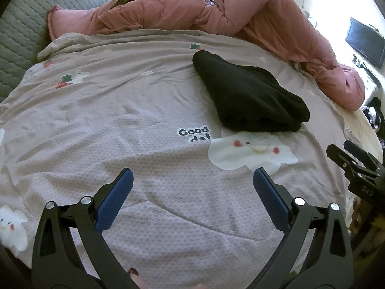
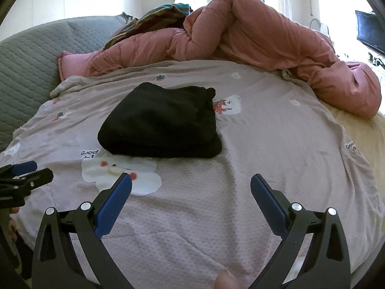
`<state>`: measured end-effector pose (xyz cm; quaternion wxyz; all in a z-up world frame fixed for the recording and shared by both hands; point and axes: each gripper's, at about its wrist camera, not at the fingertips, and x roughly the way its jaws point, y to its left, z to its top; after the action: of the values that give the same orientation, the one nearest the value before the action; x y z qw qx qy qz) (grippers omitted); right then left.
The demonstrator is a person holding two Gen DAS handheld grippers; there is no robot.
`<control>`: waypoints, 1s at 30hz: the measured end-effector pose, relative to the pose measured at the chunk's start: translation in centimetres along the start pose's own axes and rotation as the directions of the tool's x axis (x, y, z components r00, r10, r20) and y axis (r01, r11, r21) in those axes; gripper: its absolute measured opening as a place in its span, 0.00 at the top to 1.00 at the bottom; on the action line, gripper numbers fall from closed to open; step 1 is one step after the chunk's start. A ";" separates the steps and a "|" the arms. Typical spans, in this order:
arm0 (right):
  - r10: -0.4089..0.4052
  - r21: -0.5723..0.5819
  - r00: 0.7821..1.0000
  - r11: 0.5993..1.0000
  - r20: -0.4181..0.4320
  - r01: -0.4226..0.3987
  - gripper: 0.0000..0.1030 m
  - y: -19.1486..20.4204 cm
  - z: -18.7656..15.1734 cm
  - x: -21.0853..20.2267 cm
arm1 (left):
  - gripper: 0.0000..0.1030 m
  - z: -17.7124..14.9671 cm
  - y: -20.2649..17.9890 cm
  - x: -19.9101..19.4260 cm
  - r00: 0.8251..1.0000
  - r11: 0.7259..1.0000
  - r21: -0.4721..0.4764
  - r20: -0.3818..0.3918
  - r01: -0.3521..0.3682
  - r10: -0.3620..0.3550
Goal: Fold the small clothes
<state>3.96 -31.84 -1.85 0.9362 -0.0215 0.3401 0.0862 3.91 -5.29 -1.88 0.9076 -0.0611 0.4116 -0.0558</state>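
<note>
A black garment (image 1: pixel 247 94) lies folded in a thick bundle on the grey-lilac bed cover (image 1: pixel 120 120). It also shows in the right wrist view (image 2: pixel 161 122), ahead and left of centre. My left gripper (image 1: pixel 192 178) is open and empty, held over the cover well short of the garment. My right gripper (image 2: pixel 191 183) is open and empty, near the bed's front, just short of the garment. The right gripper also shows at the right edge of the left wrist view (image 1: pixel 349 154). The left gripper shows at the left edge of the right wrist view (image 2: pixel 26 171).
A pink duvet (image 1: pixel 240 14) is bunched along the far and right side of the bed. A grey quilted headboard (image 1: pixel 24 31) stands at the left. A dark screen (image 1: pixel 365 41) sits at the far right. The cover has cloud and bear prints (image 2: pixel 120 173).
</note>
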 end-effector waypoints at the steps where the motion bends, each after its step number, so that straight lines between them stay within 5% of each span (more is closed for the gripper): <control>1: 0.002 -0.002 1.000 1.000 -0.003 -0.002 0.05 0.0 0.0 0.0 | 0.09 0.0 0.0 0.0 1.000 1.000 0.002 -0.001 -0.002 0.002; 30: 0.010 -0.010 1.000 1.000 -0.007 -0.010 0.05 0.4 0.1 -0.1 | 0.09 0.1 0.0 -0.4 0.999 0.999 0.009 0.002 -0.033 0.033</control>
<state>3.86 -31.46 -1.65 0.9344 -0.0247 0.3430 0.0926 3.74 -5.23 -1.48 0.9091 -0.0504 0.4114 -0.0426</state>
